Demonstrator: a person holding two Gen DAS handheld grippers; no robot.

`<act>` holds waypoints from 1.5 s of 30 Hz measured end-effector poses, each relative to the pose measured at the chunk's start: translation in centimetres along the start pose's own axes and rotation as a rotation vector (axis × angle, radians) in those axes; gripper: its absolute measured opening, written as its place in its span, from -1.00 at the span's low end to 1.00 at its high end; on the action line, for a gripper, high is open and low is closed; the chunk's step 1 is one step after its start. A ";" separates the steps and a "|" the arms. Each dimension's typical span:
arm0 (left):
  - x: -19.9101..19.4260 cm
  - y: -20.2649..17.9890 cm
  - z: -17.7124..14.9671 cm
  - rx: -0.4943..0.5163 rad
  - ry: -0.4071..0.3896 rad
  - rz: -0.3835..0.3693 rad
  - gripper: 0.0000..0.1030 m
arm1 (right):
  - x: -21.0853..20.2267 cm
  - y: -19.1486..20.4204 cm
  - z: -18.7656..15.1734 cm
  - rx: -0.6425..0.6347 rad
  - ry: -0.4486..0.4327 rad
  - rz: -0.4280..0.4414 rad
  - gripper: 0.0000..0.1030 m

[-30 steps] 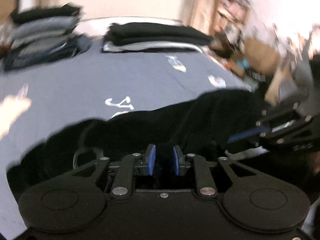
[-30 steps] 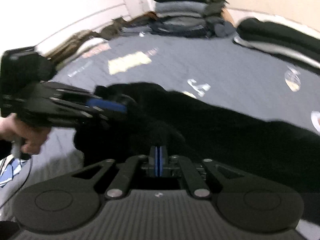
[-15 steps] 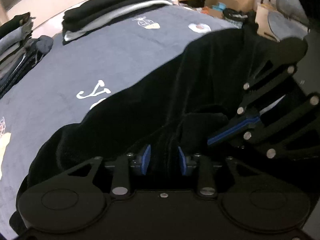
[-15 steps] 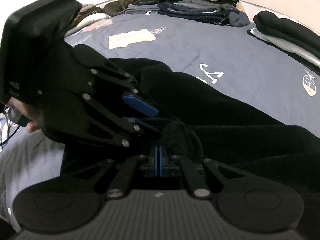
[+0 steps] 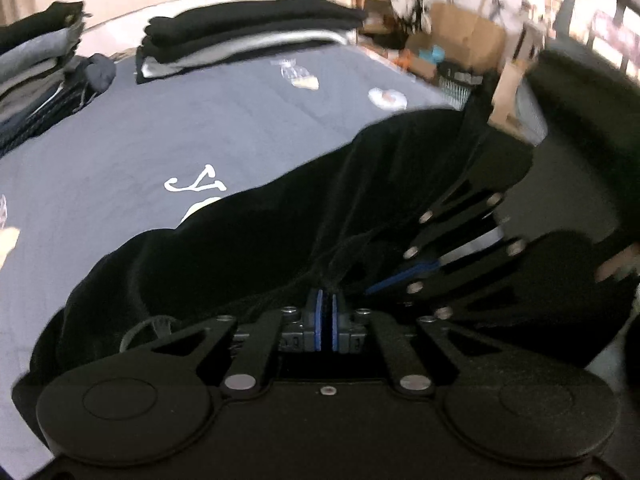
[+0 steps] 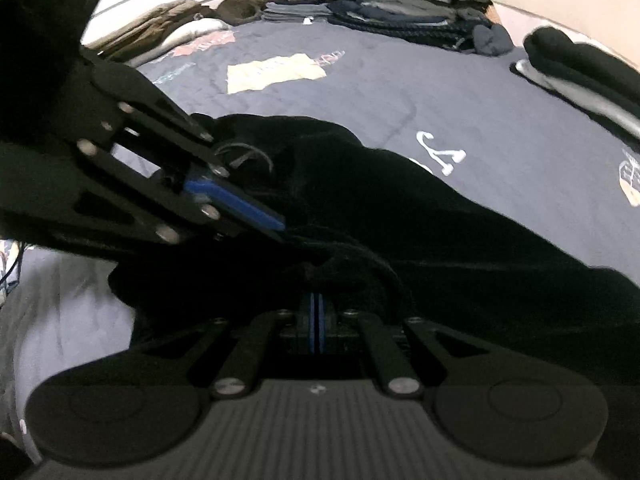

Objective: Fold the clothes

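Observation:
A black garment [image 5: 280,232] lies rumpled across the blue-grey bedspread [image 5: 200,128], and the right wrist view shows it spreading to the right [image 6: 460,232]. My left gripper [image 5: 326,300] has its jaws closing, the blue pads nearly together on a pinched ridge of the black cloth. It enters the right wrist view from the left [image 6: 276,224], angled down into the same bunch. My right gripper [image 6: 316,308] is shut, black fabric heaped over its tips. In the left wrist view the right gripper [image 5: 372,290] sits close on the right, a hand behind it.
Folded black and grey clothes [image 5: 248,36] are stacked at the far edge of the bed. A taller pile [image 6: 420,4] stands at the back, with a cat [image 6: 244,4] lying beside it. Cardboard boxes [image 5: 460,36] and clutter stand beyond the bed's right side.
The left gripper's pads went from apart, around a fold of black cloth, to nearly touching on it. The two grippers have drawn close together over the garment's near edge.

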State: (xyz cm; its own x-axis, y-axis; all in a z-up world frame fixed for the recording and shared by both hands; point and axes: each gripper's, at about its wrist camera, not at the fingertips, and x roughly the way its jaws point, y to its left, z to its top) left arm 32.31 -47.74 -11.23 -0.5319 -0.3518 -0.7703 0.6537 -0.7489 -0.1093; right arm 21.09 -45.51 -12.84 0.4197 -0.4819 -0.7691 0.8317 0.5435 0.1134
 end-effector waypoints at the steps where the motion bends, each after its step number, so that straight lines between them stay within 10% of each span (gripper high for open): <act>1: -0.4 -0.1 -0.3 -0.011 0.002 -0.008 -0.92 | 0.1 0.3 0.0 -0.007 0.000 -0.005 -1.00; 12: 0.7 -2.0 1.7 0.159 0.004 0.168 -0.94 | 1.1 1.2 -0.4 0.006 0.016 -0.052 -1.00; 18: 4.6 -2.5 2.0 0.228 0.106 0.136 -0.91 | 0.9 1.1 -0.6 0.024 0.019 -0.058 -1.00; 22: 5.2 -2.3 1.8 0.227 0.105 0.151 -0.45 | 0.8 0.8 -0.9 0.044 0.014 -0.044 -1.00; 29: 6.5 -2.7 1.9 0.269 0.102 0.141 -0.47 | 0.7 0.4 -1.4 0.061 0.010 -0.041 -1.00; 34: 6.3 -4.7 1.2 0.415 0.043 0.298 -0.41 | 0.6 0.3 -1.5 0.077 0.004 -0.034 -1.00; 45: 7.4 -5.5 0.6 0.526 0.046 0.246 -0.69 | 0.1 0.4 -1.8 0.076 -0.001 -0.038 -1.00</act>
State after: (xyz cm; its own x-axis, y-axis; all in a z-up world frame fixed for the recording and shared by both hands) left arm 24.47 -46.56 -15.94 -0.3663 -0.5350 -0.7613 0.3933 -0.8305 0.3944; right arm 20.84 -44.15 -14.02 0.3875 -0.5021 -0.7732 0.8724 0.4707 0.1316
